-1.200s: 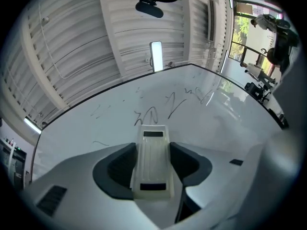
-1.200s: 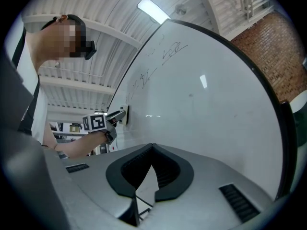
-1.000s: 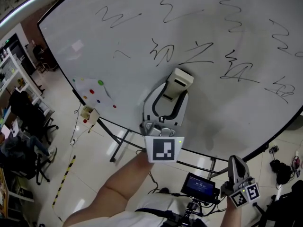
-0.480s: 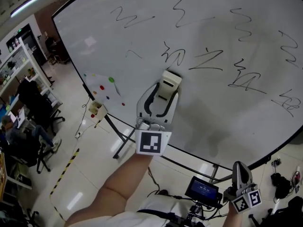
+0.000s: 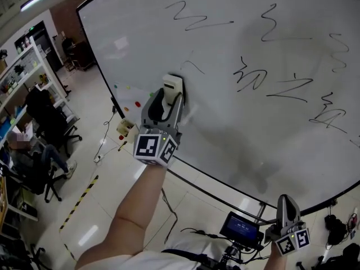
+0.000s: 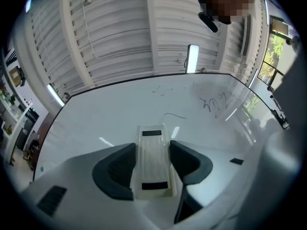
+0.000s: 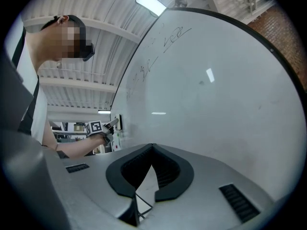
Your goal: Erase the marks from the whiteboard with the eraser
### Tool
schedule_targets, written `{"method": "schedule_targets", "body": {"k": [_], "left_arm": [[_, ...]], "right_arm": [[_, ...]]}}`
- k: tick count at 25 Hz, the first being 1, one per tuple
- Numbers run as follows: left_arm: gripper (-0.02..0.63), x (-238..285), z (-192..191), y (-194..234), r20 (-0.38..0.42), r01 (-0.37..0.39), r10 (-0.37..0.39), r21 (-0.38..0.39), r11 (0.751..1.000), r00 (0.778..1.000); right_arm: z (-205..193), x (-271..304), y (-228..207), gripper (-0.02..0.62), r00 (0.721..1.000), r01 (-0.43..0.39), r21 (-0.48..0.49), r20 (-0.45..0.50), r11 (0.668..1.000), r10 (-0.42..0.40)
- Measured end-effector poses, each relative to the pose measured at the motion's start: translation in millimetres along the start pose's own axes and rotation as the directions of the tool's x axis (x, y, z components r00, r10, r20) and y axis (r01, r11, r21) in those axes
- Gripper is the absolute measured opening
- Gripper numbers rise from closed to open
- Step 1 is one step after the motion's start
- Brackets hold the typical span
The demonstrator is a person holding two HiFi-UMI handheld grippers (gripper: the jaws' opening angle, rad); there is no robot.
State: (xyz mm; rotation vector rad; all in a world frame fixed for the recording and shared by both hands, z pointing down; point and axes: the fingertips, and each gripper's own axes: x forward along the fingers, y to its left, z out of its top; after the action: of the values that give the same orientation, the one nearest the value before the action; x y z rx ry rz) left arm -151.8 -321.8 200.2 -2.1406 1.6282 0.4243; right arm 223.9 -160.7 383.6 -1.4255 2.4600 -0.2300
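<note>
1. A small box [image 5: 125, 129] hangs just below the whiteboard's [image 5: 236, 142] lower left edge; what it holds is too small to tell.
2. The left gripper [image 5: 170, 101] clamps the eraser [image 5: 172, 86], which is pressed flat against the whiteboard's left part, just below a short stroke.
3. The eraser's wiping face is hidden against the whiteboard.
4. The marks [image 5: 251, 77] run off the head view's right edge.
5. The right gripper [image 5: 284, 202], jaws closed and empty, sits well below the whiteboard.
</note>
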Motion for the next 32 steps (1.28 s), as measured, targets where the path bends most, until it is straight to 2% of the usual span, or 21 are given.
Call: {"method": "schedule_targets", "body": {"k": [2, 4, 6, 9, 11, 14, 17, 19, 22, 24, 27, 29, 32], "left_arm": [[0.255, 4.5, 0.7, 22.2, 0.004, -0.003, 0.003, -0.005, 1.0, 1.0], [0.255, 8.7, 3.3, 38.9, 0.001, -0.011, 0.011, 0.033, 0.999, 1.0], [0.255, 11.9, 3.3, 57.2, -0.006, -0.056, 0.056, 0.052, 0.997, 0.998], [0.247, 11.9, -4.4, 86.4, -0.017, -0.166, 0.165, -0.008, 0.986, 0.986], [0.244, 11.0, -5.0, 85.4, 0.001, -0.179, 0.179, -0.015, 0.984, 0.984], [0.244, 9.2, -1.3, 48.8, 0.023, -0.094, 0.094, -0.004, 0.996, 0.995], [0.244, -1.1, -8.4, -8.2, -0.007, 0.078, -0.078, -0.054, 0.996, 0.997], [0.244, -10.5, -16.7, -43.7, -0.042, 0.206, -0.211, -0.107, 0.973, 0.977], [0.244, -25.3, -32.0, -82.3, -0.093, 0.344, -0.375, -0.242, 0.907, 0.923], [0.244, -38.9, -44.2, -96.7, -0.13, 0.356, -0.416, -0.333, 0.873, 0.9], [0.244, -67.5, -62.0, -117.4, -0.2, 0.334, -0.424, -0.367, 0.868, 0.883], [0.244, -93.0, -76.6, -136.3, -0.251, 0.333, -0.439, -0.37, 0.867, 0.863], [0.244, -137.9, -91.7, -166.1, -0.296, 0.343, -0.485, -0.421, 0.839, 0.823]], "right_arm": [[-6.7, 7.3, 6.9, 0.025, 1.0, 0.009, 0.003, -0.002, 1.0, -0.009], [-14.0, 12.1, 12.7, 0.025, 1.0, 0.022, 0.007, -0.008, 1.0, -0.022], [-21.1, 14.7, 16.8, 0.025, 0.999, 0.039, 0.011, -0.014, 0.999, -0.039], [-29.9, 17.1, 21.8, 0.025, 0.998, 0.062, 0.015, -0.02, 0.998, -0.062], [-34.9, 19.2, 24.9, 0.025, 0.997, 0.07, 0.017, -0.025, 0.997, -0.069], [-39.8, 22.5, 31.2, 0.025, 0.997, 0.065, 0.017, -0.032, 0.998, -0.065], [-38.7, 20.9, 39.8, 0.025, 0.998, 0.051, 0.017, -0.028, 0.999, -0.05], [-35.3, 17.4, 44.3, 0.025, 0.999, 0.041, 0.015, -0.022, 0.999, -0.041], [-32.3, 5.2, 49.1, 0.025, 0.999, 0.033, 0.015, -0.017, 0.999, -0.033], [-32.4, -7.2, 51.4, 0.025, 0.999, 0.029, 0.019, -0.02, 0.999, -0.028], [-36.4, -27.7, 53.2, 0.025, 0.999, 0.018, 0.026, -0.037, 1.0, -0.017], [-41.6, -42.3, 55.1, 0.025, 0.998, 0.012, 0.029, -0.055, 1.0, -0.01], [-45.5, -61.3, 58.9, 0.025, 0.997, -0.011, 0.02, -0.074, 1.0, 0.012]]}}
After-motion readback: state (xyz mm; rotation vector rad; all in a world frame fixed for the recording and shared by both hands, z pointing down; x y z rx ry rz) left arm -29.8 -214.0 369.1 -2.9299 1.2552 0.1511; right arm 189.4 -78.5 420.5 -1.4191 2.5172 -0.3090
